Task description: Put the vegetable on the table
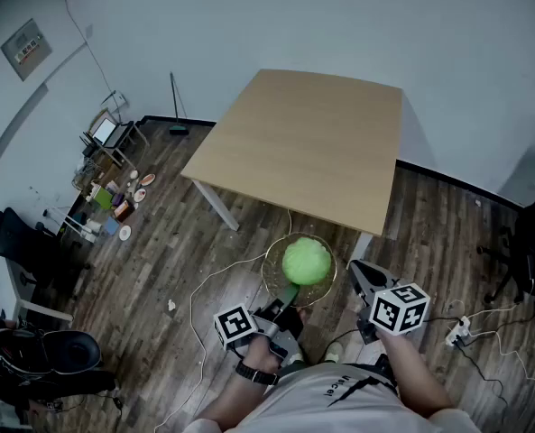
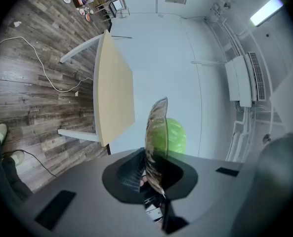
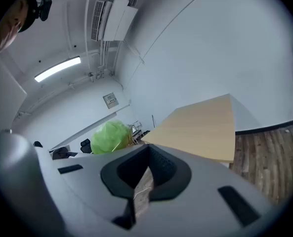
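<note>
A round green leafy vegetable lies in a clear glass bowl held in the air over the wooden floor, just in front of the light wooden table. My left gripper is shut on the bowl's near-left rim. In the left gripper view the bowl stands edge-on between the jaws, with the vegetable behind it. My right gripper is shut on the bowl's right rim. The right gripper view shows that rim in the jaw gap and the vegetable to the left.
The table top is bare, with white legs. Cables trail over the floor. A cluttered rack and a black office chair stand at the left, a power strip at the right.
</note>
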A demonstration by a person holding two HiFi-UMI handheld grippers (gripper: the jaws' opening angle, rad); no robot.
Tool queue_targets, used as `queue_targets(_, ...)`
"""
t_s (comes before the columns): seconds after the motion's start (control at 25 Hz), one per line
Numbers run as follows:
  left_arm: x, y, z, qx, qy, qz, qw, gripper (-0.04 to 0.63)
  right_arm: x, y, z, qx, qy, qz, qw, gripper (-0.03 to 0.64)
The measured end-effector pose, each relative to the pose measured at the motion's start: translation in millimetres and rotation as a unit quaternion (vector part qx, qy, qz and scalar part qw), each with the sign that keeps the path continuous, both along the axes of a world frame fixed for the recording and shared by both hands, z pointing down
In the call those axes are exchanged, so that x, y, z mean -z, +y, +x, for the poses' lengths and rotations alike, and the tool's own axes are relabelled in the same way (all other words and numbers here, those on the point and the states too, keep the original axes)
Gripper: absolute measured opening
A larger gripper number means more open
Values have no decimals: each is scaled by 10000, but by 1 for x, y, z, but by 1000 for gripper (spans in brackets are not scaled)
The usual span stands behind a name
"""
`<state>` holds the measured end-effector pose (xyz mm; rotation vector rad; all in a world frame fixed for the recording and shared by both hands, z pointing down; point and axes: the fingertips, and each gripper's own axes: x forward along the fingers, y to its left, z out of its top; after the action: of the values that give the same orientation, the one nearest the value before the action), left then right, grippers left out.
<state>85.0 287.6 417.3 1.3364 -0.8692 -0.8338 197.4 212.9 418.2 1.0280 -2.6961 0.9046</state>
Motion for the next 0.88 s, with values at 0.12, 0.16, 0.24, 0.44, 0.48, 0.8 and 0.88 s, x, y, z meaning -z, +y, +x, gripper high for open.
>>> queue_targets(0.12, -2, -1, 6, 15, -1, -25, 10000, 40, -2, -2, 5, 14, 6, 6, 10000, 12)
queue_targets(0.16, -3, -1, 7, 22, -4, -29, 10000, 40, -3, -2, 6, 22, 9, 8, 10000, 12)
queue_targets(0.24, -4, -1, 10, 36, -31, -41, 10000, 40, -4, -3, 8, 45, 9, 12, 10000, 12)
queue_targets(0.44, -8, -2, 20, 104, -44, -94, 9999, 40, -4, -6, 16, 138, -67, 17, 9999, 12)
queue_targets(0.48, -8, -3, 22, 130, 3, -115, 9999, 41, -3, -7, 17, 157, -102, 7, 9998, 12)
queue_targets(0.8, -24, -7, 16, 303, -72, -276, 9991, 40, -10, -16, 21, 183, -276, -110, 9994, 12)
queue_targets(0.88, -27, -10, 12, 334, -72, -303, 9990, 41, -10, -19, 18, 199, -297, -92, 9993, 12)
